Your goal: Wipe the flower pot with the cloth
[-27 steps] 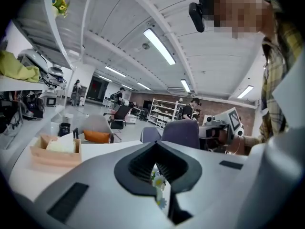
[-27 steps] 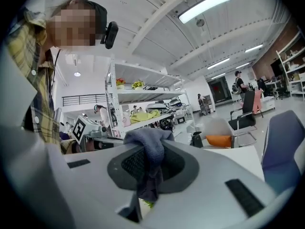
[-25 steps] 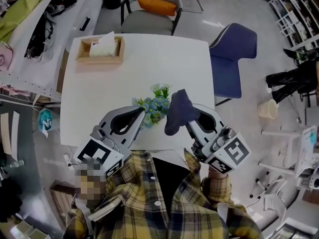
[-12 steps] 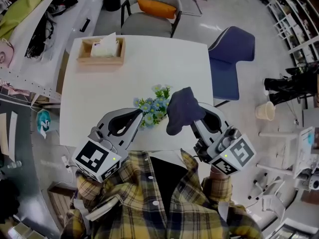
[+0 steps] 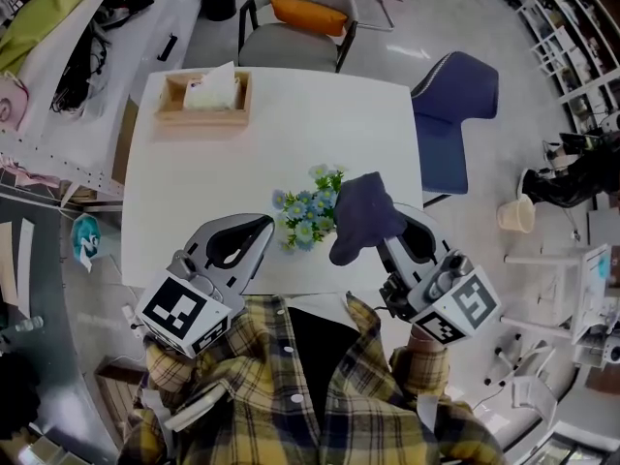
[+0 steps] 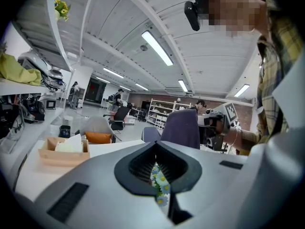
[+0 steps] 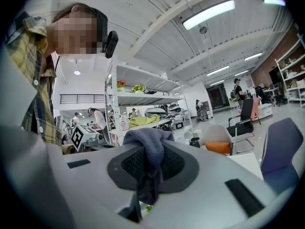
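Head view from above: the flower pot stood near the lower edge of the white worktop (image 5: pixel 194 182), at the centre of the frame, and showed only as a cluster of blue and pale flowers (image 5: pixel 308 216); the pot's body could not be made out beneath them. The left hand-held gripper (image 5: pixel 269 225) lay at the lower left of the flowers with its tips just beside the blooms; whether they touched could not be told. Its jaws were pressed together with nothing between the pads. In the left gripper view the closed left hand-held gripper (image 6: pixel 156 147) showed the flowers (image 6: pixel 160 185) through the narrow slit below the tips, beyond the jaws. The right hand-held gripper (image 5: pixel 380 232) lay at the lower right of the flowers, pinching the dark blue cloth (image 5: pixel 358 216). The cloth rose from the jaws as a bunched mass and hung just beside the right edge of the blooms. In the right gripper view the right hand-held gripper (image 7: pixel 145 175) was closed on the cloth (image 7: pixel 151 149), which draped over and down between the jaws. A wooden tissue box (image 5: pixel 203 100) sat well apart at the upper left of the worktop, and a blue chair (image 5: pixel 450 114) stood off its right edge.
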Tool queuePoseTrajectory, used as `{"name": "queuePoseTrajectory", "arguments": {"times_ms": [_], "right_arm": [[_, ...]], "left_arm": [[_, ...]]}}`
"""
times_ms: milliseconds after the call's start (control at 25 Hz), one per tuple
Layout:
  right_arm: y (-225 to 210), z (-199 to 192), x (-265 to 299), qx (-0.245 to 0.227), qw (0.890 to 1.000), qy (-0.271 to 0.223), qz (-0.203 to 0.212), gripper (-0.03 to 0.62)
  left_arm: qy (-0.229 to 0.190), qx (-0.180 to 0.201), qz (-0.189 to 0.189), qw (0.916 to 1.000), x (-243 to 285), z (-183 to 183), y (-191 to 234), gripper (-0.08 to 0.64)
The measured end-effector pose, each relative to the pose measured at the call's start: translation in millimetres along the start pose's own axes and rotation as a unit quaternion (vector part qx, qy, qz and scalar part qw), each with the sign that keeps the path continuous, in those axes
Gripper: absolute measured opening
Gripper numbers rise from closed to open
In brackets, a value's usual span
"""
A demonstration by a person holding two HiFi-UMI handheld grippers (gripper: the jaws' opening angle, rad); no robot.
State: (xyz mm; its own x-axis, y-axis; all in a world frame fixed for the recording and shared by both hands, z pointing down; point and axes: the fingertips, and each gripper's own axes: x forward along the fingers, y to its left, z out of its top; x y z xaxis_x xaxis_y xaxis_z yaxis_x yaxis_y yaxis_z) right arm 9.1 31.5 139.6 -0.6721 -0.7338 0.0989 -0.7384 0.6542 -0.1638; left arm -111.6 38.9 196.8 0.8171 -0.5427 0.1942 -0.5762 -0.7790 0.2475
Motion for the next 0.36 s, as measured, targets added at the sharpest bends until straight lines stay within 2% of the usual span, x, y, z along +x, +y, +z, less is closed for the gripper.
{"name": "queuePoseTrajectory", "arguments": {"times_ms": [360], "right_arm": [[18,-11,21,-0.004,1.0,0.0,0.018,0.021]], "left_arm": [[0.0,0.004,-0.001,1.0,-6,-6,13,0.009]]}}
